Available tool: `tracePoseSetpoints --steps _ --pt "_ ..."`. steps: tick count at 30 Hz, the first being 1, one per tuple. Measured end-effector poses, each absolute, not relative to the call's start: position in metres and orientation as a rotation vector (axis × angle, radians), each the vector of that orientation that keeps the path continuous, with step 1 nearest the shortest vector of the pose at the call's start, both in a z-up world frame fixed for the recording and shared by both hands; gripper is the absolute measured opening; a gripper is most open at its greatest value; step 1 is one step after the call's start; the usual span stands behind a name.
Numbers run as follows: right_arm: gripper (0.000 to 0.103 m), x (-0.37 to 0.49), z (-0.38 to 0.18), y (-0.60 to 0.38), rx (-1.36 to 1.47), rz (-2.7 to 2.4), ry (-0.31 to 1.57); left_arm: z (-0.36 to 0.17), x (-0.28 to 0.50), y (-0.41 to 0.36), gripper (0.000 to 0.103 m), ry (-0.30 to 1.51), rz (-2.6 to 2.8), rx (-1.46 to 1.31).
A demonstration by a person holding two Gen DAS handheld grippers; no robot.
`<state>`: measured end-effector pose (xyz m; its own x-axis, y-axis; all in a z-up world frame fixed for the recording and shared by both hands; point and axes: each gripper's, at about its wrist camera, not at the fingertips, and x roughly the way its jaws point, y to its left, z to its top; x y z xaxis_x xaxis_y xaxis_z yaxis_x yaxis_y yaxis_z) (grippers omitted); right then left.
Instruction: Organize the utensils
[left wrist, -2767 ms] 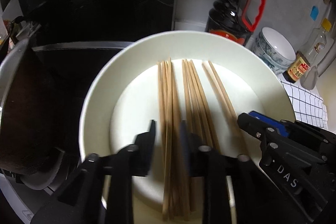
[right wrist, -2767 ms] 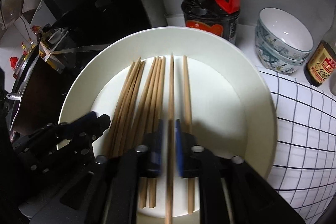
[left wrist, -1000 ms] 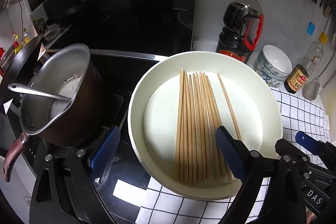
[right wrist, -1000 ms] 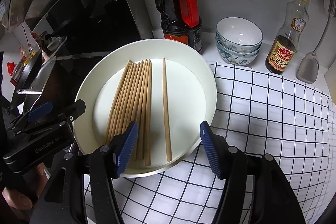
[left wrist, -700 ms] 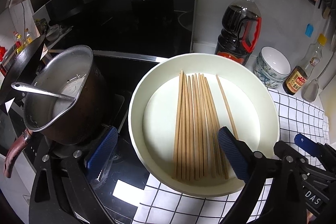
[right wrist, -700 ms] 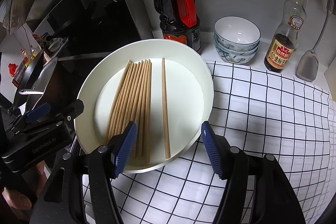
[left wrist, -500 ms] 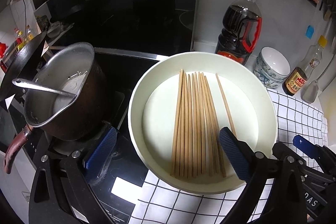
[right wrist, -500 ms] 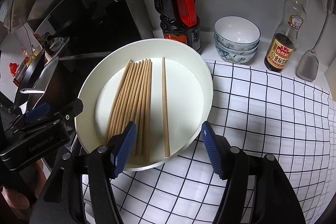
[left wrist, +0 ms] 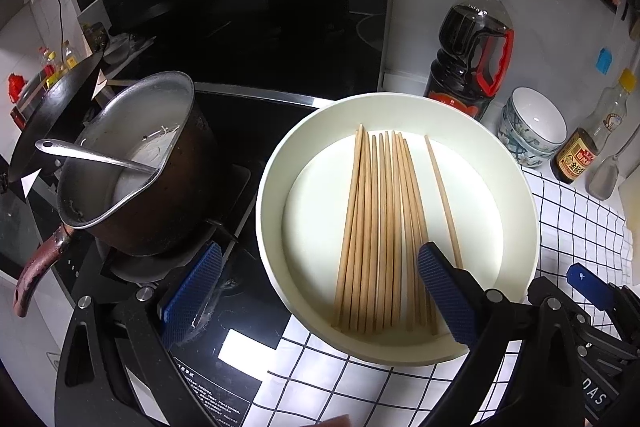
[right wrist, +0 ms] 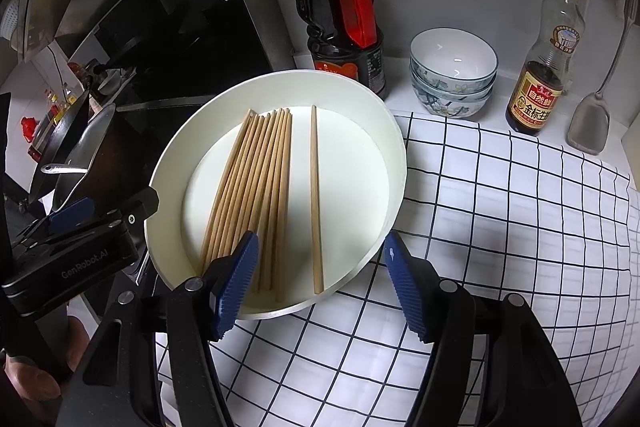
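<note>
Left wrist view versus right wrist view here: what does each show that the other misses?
Only the left wrist view looks into the saucepan with its ladle, and shows its reddish handle. Only the right shows the left gripper's GenRobot.AI body. Both share the white plate, the bundled chopsticks, the lone chopstick, the stacked bowls and both sauce bottles.

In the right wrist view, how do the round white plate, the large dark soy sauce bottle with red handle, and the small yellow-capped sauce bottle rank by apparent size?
1. Round white plate, clearly largest.
2. Large dark soy sauce bottle with red handle.
3. Small yellow-capped sauce bottle.
The plate lies nearer the camera, which exaggerates its size.
</note>
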<state>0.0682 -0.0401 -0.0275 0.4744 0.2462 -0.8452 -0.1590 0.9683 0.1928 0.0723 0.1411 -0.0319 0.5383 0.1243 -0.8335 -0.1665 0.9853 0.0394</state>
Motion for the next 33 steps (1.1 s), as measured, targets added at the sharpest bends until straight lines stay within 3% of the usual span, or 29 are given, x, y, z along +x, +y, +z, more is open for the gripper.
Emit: tracePoseSetpoints --steps 33 --pt "0.063 0.0675 -0.0271 -0.0376 0.089 0.255 1.049 -0.0277 0.0685 0.143 0.097 0.981 0.174 -0.053"
